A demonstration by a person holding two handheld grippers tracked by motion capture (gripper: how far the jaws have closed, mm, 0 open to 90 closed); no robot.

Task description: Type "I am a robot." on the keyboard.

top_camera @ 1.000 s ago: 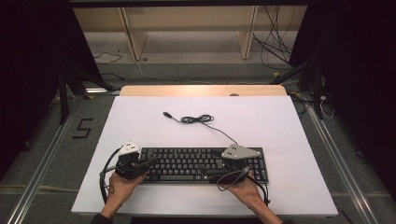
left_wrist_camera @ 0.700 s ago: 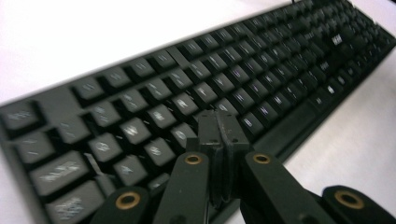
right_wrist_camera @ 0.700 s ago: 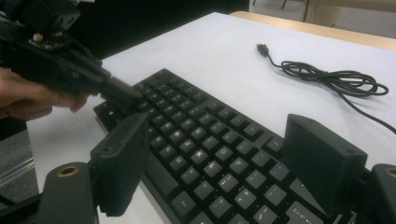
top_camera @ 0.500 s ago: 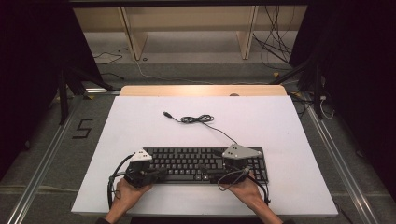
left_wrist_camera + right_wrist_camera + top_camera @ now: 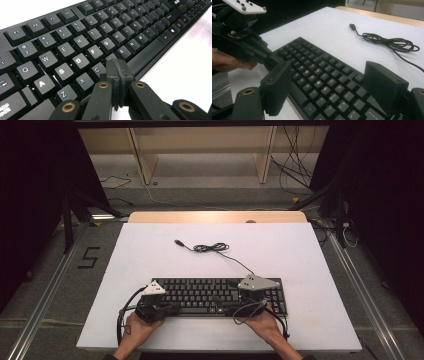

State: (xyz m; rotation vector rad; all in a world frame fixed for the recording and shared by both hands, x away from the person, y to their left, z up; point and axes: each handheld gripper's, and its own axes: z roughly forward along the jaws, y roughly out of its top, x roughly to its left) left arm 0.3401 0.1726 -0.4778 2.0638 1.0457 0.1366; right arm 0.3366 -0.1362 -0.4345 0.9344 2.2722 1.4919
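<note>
White table point(image 5: 300, 255) | keyboard point(image 5: 210, 295) under both claws | left claw point(image 5: 117, 72) clenched | right claw point(image 5: 332, 85) released

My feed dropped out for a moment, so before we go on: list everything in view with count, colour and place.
keyboard: one, black, near edge of the table, lying flat
cable: one, black, loosely coiled behind the keyboard, plug end lying free
table: one, white top with a wooden far edge
shelf frame: one, pale wood, on the floor beyond the table
left claw: one, black, jaws shut, tip over the keys near C and V
right claw: one, black, jaws open above the keyboard's right half
</note>
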